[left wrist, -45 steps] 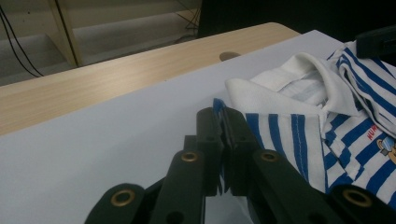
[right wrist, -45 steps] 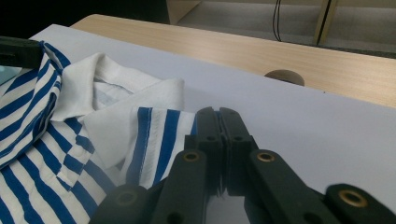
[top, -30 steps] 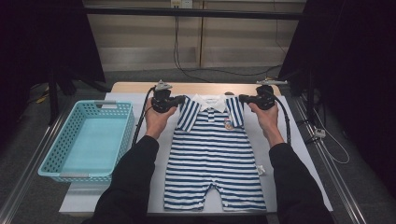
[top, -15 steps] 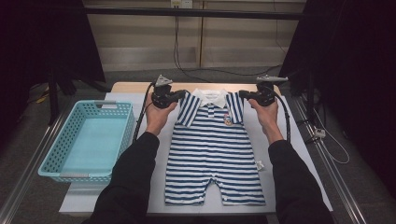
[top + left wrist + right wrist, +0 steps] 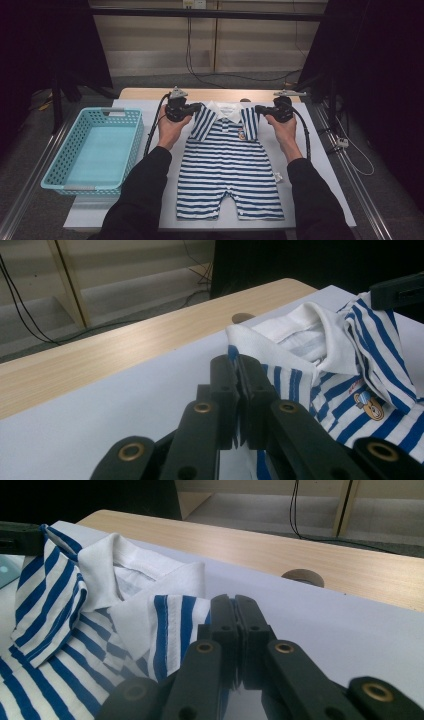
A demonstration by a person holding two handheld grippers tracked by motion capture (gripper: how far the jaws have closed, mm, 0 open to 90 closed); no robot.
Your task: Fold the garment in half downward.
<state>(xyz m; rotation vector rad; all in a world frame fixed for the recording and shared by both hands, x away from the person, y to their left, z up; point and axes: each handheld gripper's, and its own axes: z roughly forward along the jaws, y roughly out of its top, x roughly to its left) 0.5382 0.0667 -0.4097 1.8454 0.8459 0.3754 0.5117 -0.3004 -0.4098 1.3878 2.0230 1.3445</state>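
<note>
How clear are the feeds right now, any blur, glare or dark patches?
High view: table evenly lit, striped romper sharp, dark surroundings. Left gripper view: collar in focus, left gripper slightly soft. Right gripper view: right gripper clear, no glare.

We find no legible text: the bear patch point(image 5: 370, 406) on the striped romper point(image 5: 229, 165) carries small red lettering above it (too blurred to read), and the collar label is unreadable.
</note>
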